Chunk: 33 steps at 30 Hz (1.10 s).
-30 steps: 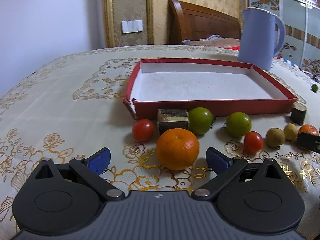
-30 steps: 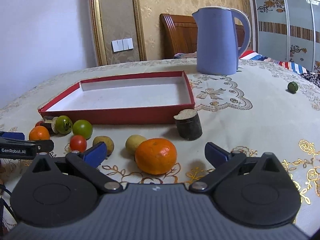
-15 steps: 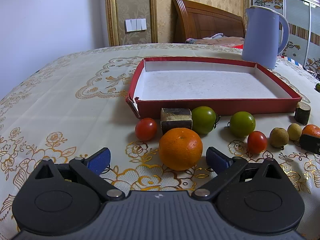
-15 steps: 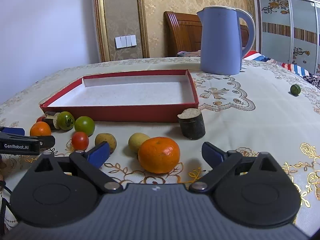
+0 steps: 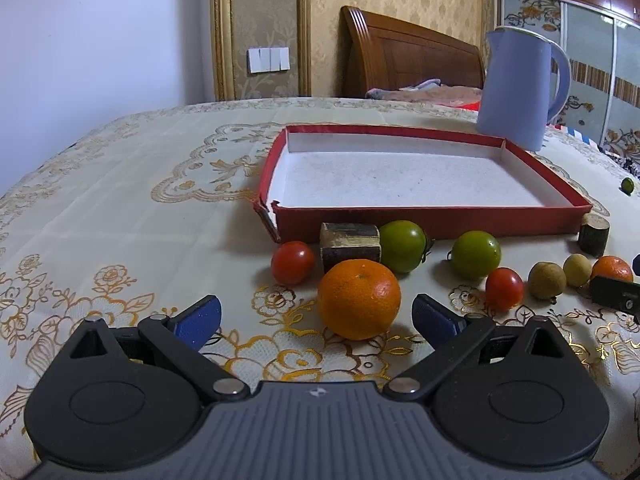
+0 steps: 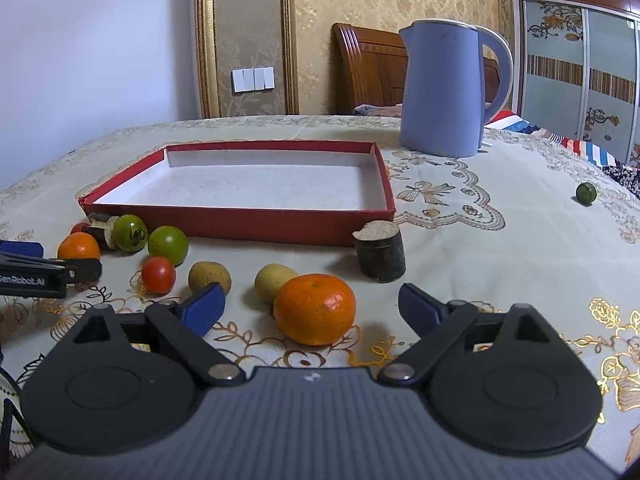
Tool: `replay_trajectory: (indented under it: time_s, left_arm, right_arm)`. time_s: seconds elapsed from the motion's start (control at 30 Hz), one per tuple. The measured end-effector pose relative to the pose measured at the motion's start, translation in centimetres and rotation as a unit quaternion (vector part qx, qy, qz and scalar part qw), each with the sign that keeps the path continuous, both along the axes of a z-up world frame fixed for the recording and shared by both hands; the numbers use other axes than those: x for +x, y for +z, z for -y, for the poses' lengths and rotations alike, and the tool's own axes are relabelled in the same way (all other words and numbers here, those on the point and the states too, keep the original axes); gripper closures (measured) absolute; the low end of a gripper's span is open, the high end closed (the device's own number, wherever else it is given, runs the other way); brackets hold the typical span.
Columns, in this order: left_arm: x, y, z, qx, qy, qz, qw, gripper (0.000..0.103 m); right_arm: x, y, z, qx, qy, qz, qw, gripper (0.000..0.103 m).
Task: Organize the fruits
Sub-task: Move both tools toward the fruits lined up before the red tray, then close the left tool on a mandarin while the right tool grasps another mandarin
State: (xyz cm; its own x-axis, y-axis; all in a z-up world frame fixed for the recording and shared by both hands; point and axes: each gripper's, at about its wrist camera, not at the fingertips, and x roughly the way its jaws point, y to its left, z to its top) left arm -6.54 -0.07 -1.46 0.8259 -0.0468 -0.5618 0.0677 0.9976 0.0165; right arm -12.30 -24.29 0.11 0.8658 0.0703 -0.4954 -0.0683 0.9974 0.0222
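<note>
An empty red tray (image 5: 432,218) with a white floor sits mid-table; it also shows in the right wrist view (image 6: 240,224). Fruits lie in a row before it. My left gripper (image 5: 318,318) is open, its blue pads either side of an orange (image 5: 359,299) on the cloth, not touching. Behind it are a red tomato (image 5: 292,262), two green tomatoes (image 5: 402,245) (image 5: 476,254) and another red tomato (image 5: 504,289). My right gripper (image 6: 312,304) is open around a second orange (image 6: 316,308), beside a yellow fruit (image 6: 272,282).
A blue kettle (image 6: 444,88) stands behind the tray's right corner. Wooden blocks (image 5: 349,242) (image 6: 379,256) lie against the tray's front wall. A small green fruit (image 6: 586,192) lies alone at the far right. The left gripper's finger (image 6: 48,272) shows at the left.
Both grippers have tilted up and drawn slightly nearer their oranges. The jaws stay open and no fruit has moved.
</note>
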Motion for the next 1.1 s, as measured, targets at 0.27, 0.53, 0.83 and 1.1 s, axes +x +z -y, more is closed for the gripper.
replay_trajectory:
  time_s: [0.27,0.53,0.83,1.1]
  left_arm:
    - [-0.5,0.3,0.6,0.014,-0.019,0.010,0.9997,0.002]
    - [-0.6,0.7,1.2,0.006,-0.030,0.003,0.9995,0.050]
    - [-0.2,0.4,2.1,0.023,-0.039,0.003,0.9990,0.058]
    - [0.1,0.2,1.8,0.019,-0.046,0.002,0.9988,0.060]
  right_arm:
    - [0.3,-0.4,0.2,0.006,0.007,-0.008,1.000,0.022]
    - [0.8,-0.8,0.4,0.014,0.017,-0.023,0.999,0.047]
    - [1.0,-0.9,-0.1,-0.002,0.024,-0.022,0.999,0.061]
    - [0.9,-0.9,-0.2,-0.005,0.023,-0.017,1.000,0.062]
